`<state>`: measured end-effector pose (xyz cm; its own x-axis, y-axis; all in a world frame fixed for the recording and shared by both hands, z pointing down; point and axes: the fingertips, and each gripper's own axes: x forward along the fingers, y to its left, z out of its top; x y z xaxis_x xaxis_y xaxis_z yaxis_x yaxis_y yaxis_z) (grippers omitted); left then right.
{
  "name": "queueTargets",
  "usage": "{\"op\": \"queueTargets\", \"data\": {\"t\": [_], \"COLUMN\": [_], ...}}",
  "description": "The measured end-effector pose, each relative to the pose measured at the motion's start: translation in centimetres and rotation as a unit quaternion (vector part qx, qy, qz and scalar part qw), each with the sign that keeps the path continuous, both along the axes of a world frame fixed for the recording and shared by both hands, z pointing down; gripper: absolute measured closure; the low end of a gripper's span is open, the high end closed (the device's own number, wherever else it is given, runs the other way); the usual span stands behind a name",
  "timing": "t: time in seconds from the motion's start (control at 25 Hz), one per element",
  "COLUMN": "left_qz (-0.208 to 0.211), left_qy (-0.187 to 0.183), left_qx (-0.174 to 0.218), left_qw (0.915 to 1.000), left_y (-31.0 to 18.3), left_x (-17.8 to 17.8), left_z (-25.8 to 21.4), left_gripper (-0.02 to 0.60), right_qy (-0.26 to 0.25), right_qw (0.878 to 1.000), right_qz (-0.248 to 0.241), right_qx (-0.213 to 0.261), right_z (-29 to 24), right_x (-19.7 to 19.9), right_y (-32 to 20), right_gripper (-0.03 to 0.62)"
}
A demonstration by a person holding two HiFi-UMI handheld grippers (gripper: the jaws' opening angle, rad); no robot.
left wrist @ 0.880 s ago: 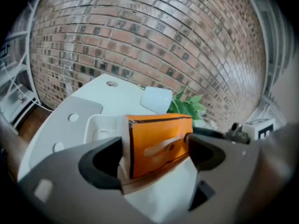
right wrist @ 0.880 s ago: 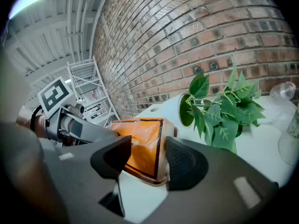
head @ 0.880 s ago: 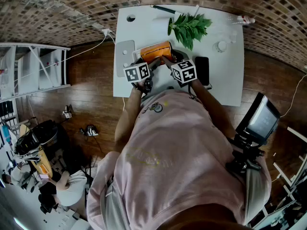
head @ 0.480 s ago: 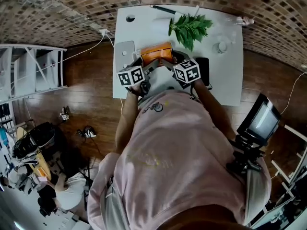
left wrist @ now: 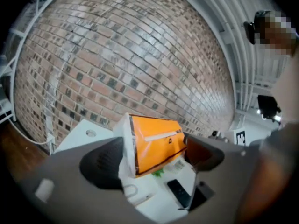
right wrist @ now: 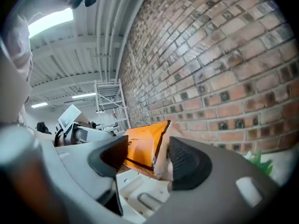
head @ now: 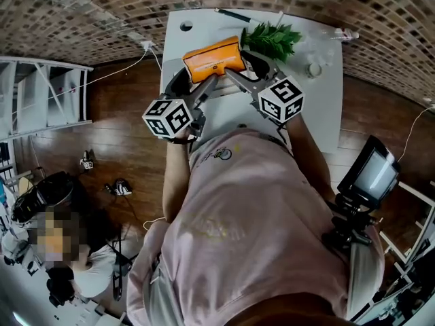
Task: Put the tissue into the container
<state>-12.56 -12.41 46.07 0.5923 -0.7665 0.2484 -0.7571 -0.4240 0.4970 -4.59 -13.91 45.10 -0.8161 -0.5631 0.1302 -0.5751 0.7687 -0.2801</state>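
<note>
2 grippers clamp the orange, white-edged tissue pack (head: 214,58), left gripper (left wrist: 154,155) spread wide, right gripper (right wrist: 147,160) on its end; it hangs higher above the table (head: 319,107) than before.

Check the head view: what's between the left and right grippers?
The orange tissue pack, clamped from either side by the left gripper and right gripper; head view shows it, both gripper views confirm.
</note>
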Motion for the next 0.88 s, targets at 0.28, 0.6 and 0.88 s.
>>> {"op": "queueTargets", "data": {"t": [0.28, 0.6, 0.88], "left_qz": [0.026, 0.005, -0.002], "left_qy": [-0.004, 0.014, -0.012], "left_qx": [0.061, -0.062, -0.130], "left_qw": [0.9978, 0.9980, 0.9914], "left_y": [0.8, 2.9, 3.4], "left_x": [0.3, -1.3, -1.9], "left_z": [-11.2, -3.4, 4.6], "left_gripper": [0.169, 0.227, 0.228], "right_qy": [-0.045, -0.011, 0.010], "right_qw": [0.995, 0.998, 0.994], "right_qz": [-0.030, -0.061, -0.075], "right_qx": [0.086, 0.007, -0.077], "right_z": [-10.4, -2.9, 5.5], "right_x": [1.0, 0.3, -0.5], "right_y": [1.2, 4.6, 5.0], "right_gripper": [0.329, 0.330, 0.329]}}
